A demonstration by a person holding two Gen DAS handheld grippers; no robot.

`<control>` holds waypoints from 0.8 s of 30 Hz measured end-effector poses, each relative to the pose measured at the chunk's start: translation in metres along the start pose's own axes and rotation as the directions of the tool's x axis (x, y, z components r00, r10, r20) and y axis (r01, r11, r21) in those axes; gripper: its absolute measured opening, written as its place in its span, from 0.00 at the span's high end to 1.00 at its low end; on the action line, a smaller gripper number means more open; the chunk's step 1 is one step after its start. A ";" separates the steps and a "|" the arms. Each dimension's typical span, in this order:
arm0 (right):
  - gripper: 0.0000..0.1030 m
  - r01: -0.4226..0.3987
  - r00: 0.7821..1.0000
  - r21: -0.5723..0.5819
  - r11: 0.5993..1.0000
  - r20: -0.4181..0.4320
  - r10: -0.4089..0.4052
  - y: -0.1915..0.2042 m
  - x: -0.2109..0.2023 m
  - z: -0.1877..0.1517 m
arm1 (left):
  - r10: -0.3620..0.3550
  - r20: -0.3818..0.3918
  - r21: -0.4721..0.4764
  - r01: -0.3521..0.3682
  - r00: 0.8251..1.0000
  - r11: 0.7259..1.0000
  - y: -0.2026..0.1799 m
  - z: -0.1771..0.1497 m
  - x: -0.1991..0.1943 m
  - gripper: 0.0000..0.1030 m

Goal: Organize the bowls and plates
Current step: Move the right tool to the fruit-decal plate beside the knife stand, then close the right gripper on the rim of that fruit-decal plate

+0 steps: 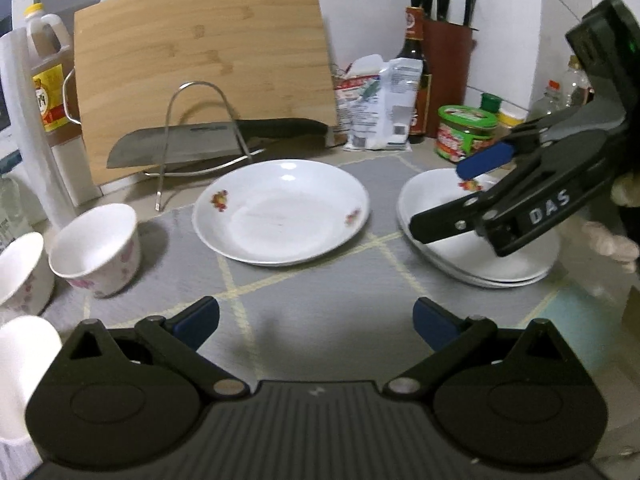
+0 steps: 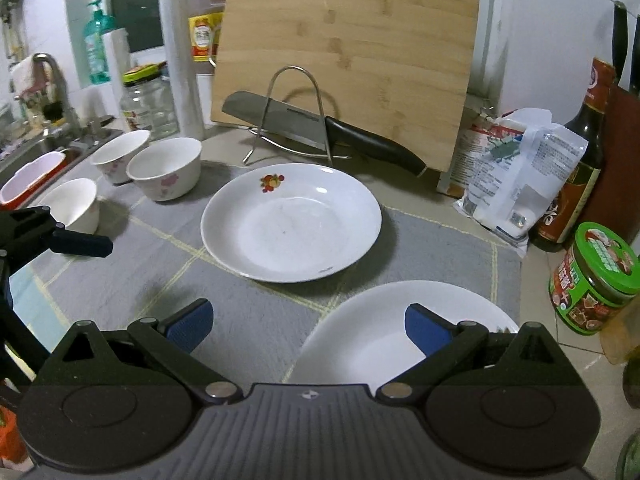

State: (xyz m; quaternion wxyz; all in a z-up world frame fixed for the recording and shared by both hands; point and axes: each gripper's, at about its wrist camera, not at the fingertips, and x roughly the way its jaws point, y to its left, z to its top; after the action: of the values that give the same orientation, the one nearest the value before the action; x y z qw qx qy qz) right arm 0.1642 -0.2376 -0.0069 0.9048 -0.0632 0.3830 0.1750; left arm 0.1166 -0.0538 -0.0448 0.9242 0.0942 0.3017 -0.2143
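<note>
A single white plate (image 1: 280,212) with small fruit prints lies in the middle of the grey mat (image 1: 320,304); it also shows in the right wrist view (image 2: 292,224). A stack of white plates (image 1: 472,252) lies to its right, seen close in the right wrist view (image 2: 368,340). Three white flowered bowls (image 2: 164,172) stand at the left, one near my left gripper (image 1: 96,252). My left gripper (image 1: 316,320) is open and empty above the mat. My right gripper (image 2: 308,324) is open, hovering over the stack's near rim; it shows in the left wrist view (image 1: 452,196).
A bamboo cutting board (image 2: 348,60) leans at the back with a cleaver (image 2: 316,128) in a wire rack (image 2: 296,112). Bottles, a green-lidded jar (image 2: 592,280), bags and a knife block (image 1: 448,64) line the right. A sink (image 2: 36,160) lies at the left.
</note>
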 end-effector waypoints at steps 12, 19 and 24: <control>0.00 0.031 0.998 0.059 0.998 -0.050 -0.028 0.001 0.029 0.033 | 0.019 -0.032 0.017 -0.019 0.999 1.000 0.030 -0.001 0.043 0.01; 0.00 -0.034 0.993 0.091 0.995 -0.105 0.044 -0.026 0.070 0.050 | 0.024 -0.078 -0.030 -0.026 0.997 0.999 0.031 -0.002 0.071 0.01; 0.00 -0.109 0.978 0.107 0.988 -0.165 0.126 -0.042 0.102 0.061 | 0.022 -0.115 -0.059 -0.029 0.993 0.998 0.031 -0.002 0.089 0.01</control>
State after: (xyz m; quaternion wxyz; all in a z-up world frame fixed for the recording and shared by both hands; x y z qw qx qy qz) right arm 0.2861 -0.2341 -0.0385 0.8587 -0.0110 0.4705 0.2030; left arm 0.1942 -0.0553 -0.0983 0.9105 0.0821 0.3592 -0.1876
